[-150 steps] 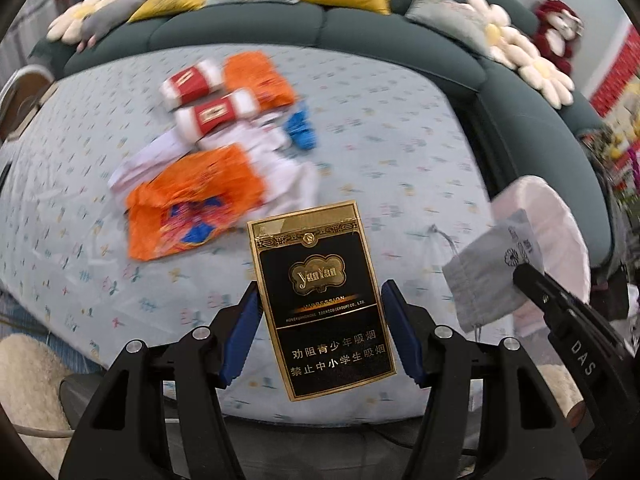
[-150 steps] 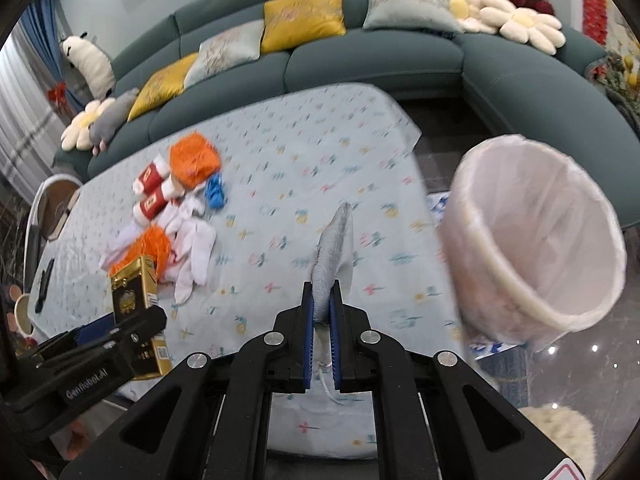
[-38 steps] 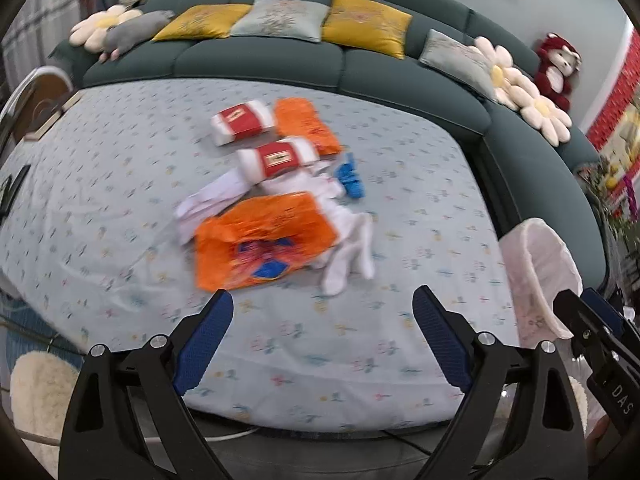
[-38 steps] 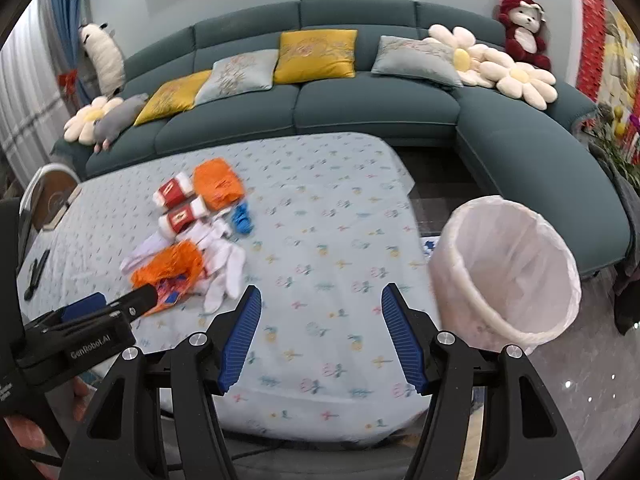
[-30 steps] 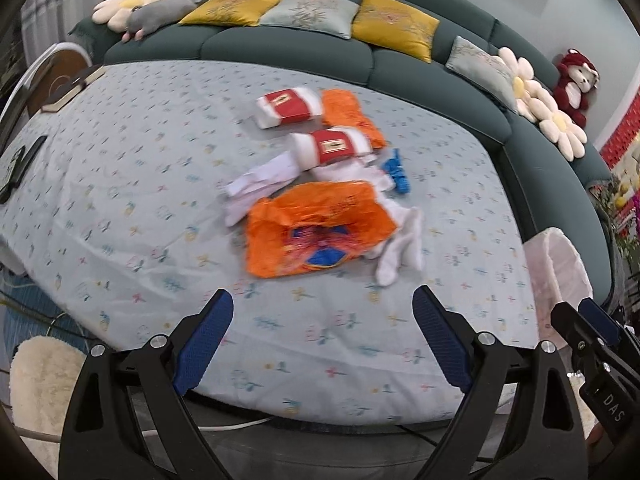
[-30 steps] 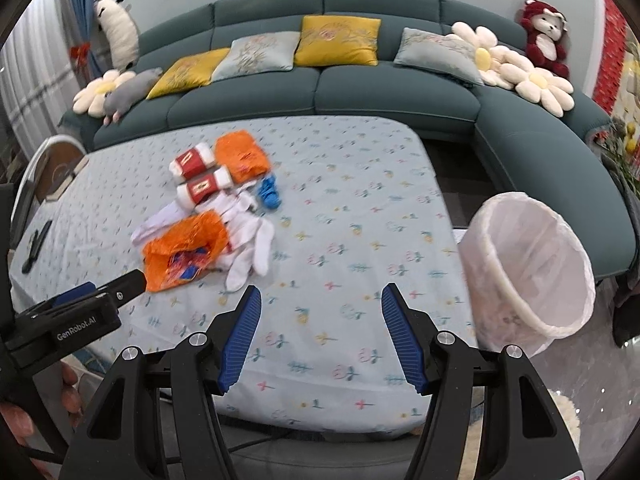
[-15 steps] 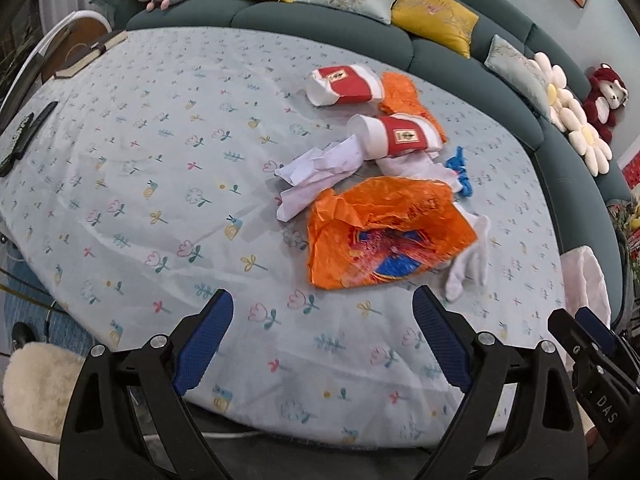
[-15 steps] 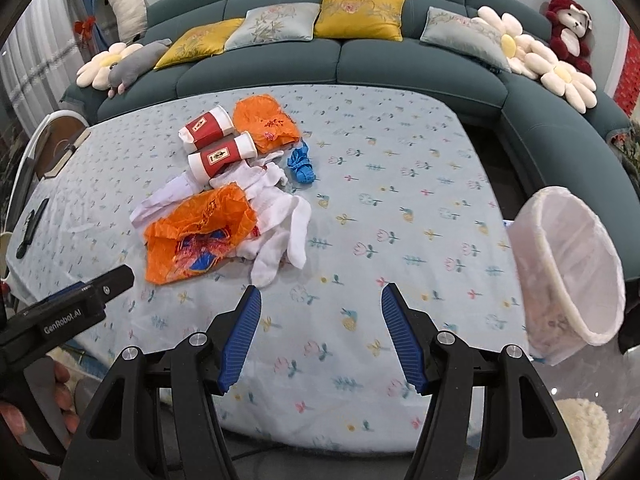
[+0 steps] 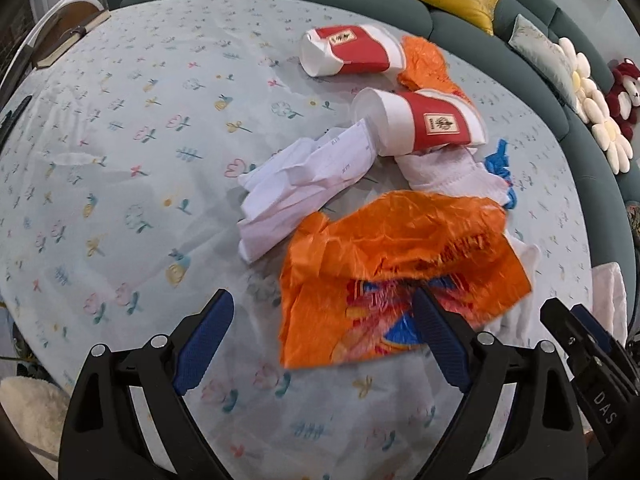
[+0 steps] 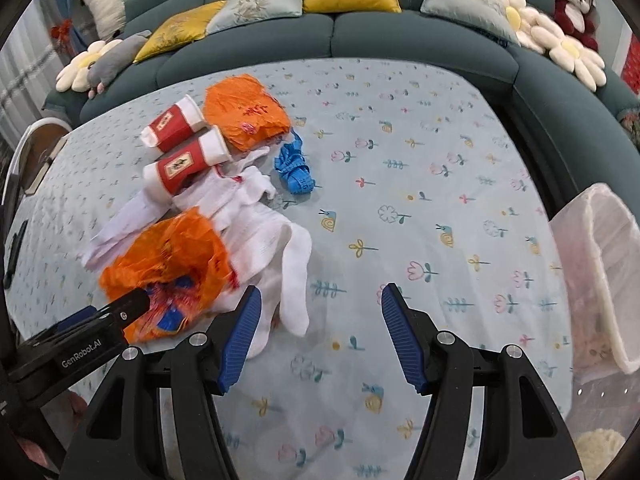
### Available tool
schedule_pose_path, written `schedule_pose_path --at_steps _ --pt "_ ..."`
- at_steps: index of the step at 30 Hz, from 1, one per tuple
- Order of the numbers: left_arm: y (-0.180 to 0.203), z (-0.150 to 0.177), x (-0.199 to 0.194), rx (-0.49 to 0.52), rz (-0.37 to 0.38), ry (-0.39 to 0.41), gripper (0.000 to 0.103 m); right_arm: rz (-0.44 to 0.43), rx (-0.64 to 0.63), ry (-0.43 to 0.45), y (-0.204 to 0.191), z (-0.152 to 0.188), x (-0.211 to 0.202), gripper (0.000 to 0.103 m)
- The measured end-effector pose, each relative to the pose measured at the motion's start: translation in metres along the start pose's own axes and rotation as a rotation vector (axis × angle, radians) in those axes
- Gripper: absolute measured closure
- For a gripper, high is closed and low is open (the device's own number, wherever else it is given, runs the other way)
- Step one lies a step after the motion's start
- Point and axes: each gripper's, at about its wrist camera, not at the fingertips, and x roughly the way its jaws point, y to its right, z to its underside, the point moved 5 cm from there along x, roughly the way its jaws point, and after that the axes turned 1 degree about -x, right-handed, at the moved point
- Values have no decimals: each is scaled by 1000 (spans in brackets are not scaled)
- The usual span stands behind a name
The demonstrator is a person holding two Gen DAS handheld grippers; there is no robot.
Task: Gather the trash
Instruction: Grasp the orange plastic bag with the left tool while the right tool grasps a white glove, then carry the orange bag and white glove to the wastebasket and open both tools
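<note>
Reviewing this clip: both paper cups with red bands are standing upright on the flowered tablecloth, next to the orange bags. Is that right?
Not quite. The two paper cups are lying on their sides, not standing upright. The right wrist view shows it clearly. The rest holds: they carry red bands and lie on the flowered tablecloth next to the orange bags.

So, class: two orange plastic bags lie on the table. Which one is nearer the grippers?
The big crumpled orange bag with the red and blue print, just ahead of the left gripper. The other orange bag lies farther off, beside the paper cups.
</note>
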Motion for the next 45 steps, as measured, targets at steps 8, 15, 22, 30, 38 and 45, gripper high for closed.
schedule_pose_path --at_steps 8,15,22,30,38,45 --pt "7 -4 6 -4 -13 2 33 -44 10 -56 -4 1 27 55" --pt "23 0 4 58 -4 3 88 -65 -3 -84 -5 9 30 90" --pt "33 8 -16 79 24 25 99 -82 30 -38 9 10 3 96" --pt "56 22 -58 113 76 84 99 -72 76 87 40 2 -54 97" --pt "100 32 -96 203 133 140 99 -33 146 198 86 -3 -111 97" --pt "150 48 -129 294 172 191 99 4 191 257 129 4 -145 97"
